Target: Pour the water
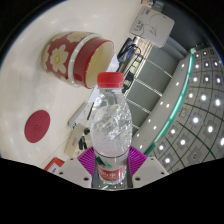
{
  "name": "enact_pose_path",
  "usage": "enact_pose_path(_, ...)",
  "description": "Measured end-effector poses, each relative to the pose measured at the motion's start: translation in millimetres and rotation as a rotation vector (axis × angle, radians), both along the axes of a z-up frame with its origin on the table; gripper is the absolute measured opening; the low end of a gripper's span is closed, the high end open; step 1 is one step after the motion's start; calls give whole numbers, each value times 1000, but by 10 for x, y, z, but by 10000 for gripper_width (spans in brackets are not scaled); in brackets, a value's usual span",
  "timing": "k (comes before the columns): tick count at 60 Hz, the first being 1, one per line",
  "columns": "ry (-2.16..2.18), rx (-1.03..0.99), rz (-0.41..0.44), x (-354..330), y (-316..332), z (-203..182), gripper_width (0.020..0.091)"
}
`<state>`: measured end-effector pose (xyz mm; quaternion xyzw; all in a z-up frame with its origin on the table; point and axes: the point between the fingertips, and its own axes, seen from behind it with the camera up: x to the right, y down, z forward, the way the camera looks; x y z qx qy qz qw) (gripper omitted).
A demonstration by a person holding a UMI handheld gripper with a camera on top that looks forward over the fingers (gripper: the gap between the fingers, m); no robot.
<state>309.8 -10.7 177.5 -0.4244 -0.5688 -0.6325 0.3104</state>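
A clear plastic water bottle (111, 122) with a red cap and a red label stands between my fingers, and my gripper (111, 165) is shut on its lower body. The purple pads (88, 158) press against it on both sides. Beyond the bottle, to the left, a red and cream patterned cup (73, 55) appears tilted in the view on a white table (30, 90). The whole view is rotated, with the bottle lifted off the table.
A red round coaster (37, 125) lies on the white table left of the bottle. Behind and to the right are a ceiling with rows of small lights (195, 110) and a green-edged structure (172, 105).
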Motion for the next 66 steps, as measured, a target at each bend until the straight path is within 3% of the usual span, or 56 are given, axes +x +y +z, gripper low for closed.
enact_pose_path(14,187,25,-6,17,-46,165,402)
enact_pose_path(25,751,11,-51,65,-177,322,402)
enact_pose_path(33,1153,-12,-31,-17,-240,356,402)
enact_pose_path(49,1786,-209,-71,-66,-188,-349,402)
enact_pose_path(66,1968,-315,-171,11,-185,-1196,402)
